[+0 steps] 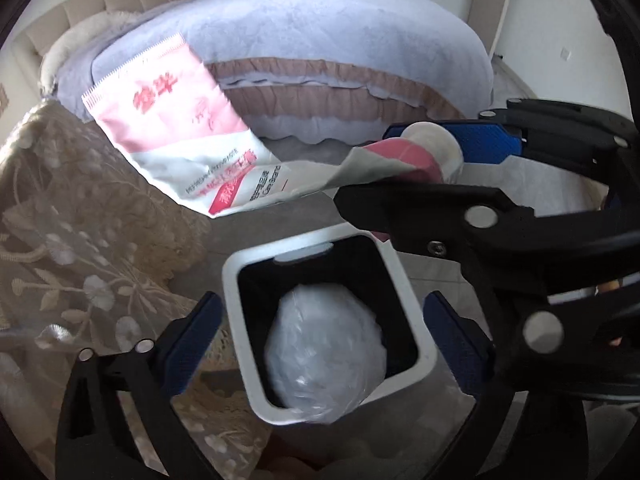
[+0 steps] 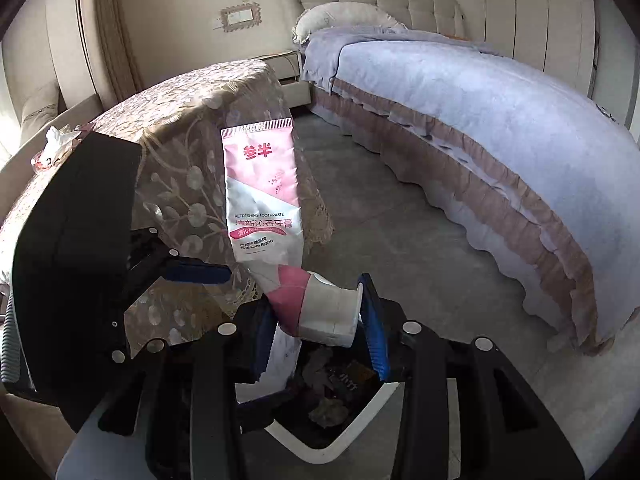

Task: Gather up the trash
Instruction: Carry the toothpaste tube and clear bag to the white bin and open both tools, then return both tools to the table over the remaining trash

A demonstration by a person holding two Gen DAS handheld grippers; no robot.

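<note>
A white square trash bin (image 1: 236, 280) with a black liner stands on the floor. My left gripper (image 1: 323, 300) hangs open right above it, jaws wide apart, pads touching nothing. A crumpled ball of clear plastic (image 1: 324, 356) sits in the bin's mouth below them. My right gripper (image 2: 316, 304) is shut on the white cap end of a pink and white toothpaste tube (image 2: 260, 192), held over the bin rim (image 2: 340, 448). In the left wrist view the tube (image 1: 180, 128) sticks out leftward from the right gripper (image 1: 424, 168). Dark scraps (image 2: 328, 412) lie inside the bin.
A table under a lace cloth (image 1: 80, 260) stands close beside the bin, with a tissue (image 2: 54, 140) on top. A bed with a lilac cover (image 2: 480, 120) fills the right side. Grey floor (image 2: 400, 240) runs between them. A nightstand (image 2: 288, 76) stands by the headboard.
</note>
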